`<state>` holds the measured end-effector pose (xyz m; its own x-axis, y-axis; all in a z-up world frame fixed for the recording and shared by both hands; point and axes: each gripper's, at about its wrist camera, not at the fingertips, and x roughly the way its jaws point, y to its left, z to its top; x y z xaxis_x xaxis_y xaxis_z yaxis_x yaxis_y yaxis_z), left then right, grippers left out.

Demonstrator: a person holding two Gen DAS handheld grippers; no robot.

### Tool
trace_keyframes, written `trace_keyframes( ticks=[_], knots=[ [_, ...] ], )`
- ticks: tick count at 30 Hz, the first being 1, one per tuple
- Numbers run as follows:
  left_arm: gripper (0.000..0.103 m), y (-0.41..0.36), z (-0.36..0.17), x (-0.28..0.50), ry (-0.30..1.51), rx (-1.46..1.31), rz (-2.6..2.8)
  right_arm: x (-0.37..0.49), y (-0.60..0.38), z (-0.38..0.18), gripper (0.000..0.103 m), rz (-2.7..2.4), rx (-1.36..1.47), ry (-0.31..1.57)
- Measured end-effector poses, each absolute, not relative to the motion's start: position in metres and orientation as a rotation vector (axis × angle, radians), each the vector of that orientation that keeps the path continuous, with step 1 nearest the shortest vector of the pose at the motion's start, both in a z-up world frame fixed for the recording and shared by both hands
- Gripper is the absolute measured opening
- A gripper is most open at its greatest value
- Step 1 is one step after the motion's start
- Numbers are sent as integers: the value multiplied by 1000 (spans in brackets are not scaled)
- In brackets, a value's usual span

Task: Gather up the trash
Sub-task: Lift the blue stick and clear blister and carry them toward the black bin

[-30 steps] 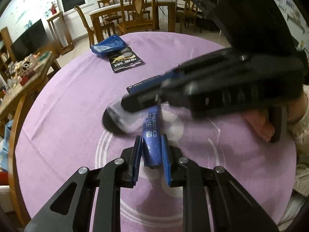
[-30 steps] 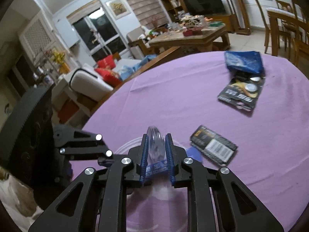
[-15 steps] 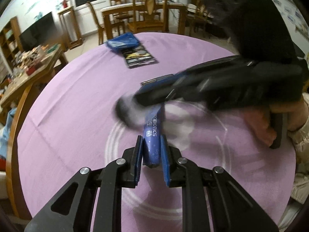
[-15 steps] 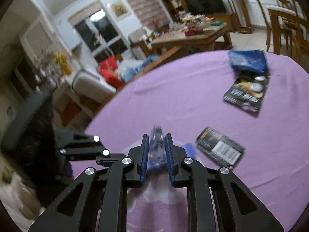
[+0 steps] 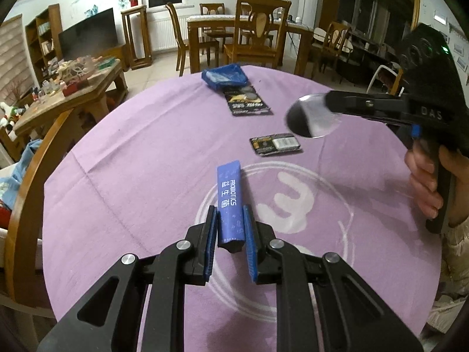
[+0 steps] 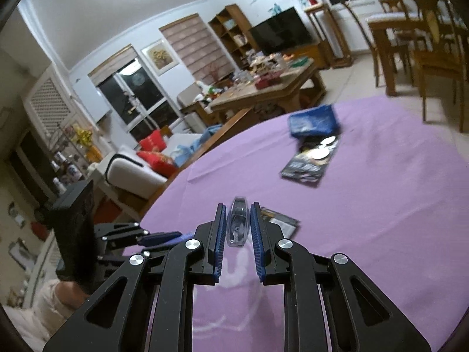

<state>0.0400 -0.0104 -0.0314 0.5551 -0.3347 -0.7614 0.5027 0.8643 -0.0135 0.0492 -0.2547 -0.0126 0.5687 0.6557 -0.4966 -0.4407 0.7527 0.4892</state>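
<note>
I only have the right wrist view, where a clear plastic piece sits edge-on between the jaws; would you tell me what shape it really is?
Observer: From the left wrist view, the clear plastic piece is a round, shallow disc like a lid, held by its edge in the right gripper.
Operator: Thank you. What is the left gripper carrying?
Observer: The left gripper is shut on a long blue sachet printed PROBIOTICS.
Operator: Is that sachet lifted?
Observer: Its far end points out above the purple tablecloth; I cannot tell whether it touches.
</note>
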Motion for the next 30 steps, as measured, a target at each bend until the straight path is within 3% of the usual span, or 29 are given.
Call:
trace_keyframes(
  ticks=[17,30],
  knots=[
    [17,-130,17,32,724,227,-672,-79,-432,32,18,403,365,537],
    [16,-164,0,38,761,265,-702,-191,-595,7,18,85,453,472]
  ],
)
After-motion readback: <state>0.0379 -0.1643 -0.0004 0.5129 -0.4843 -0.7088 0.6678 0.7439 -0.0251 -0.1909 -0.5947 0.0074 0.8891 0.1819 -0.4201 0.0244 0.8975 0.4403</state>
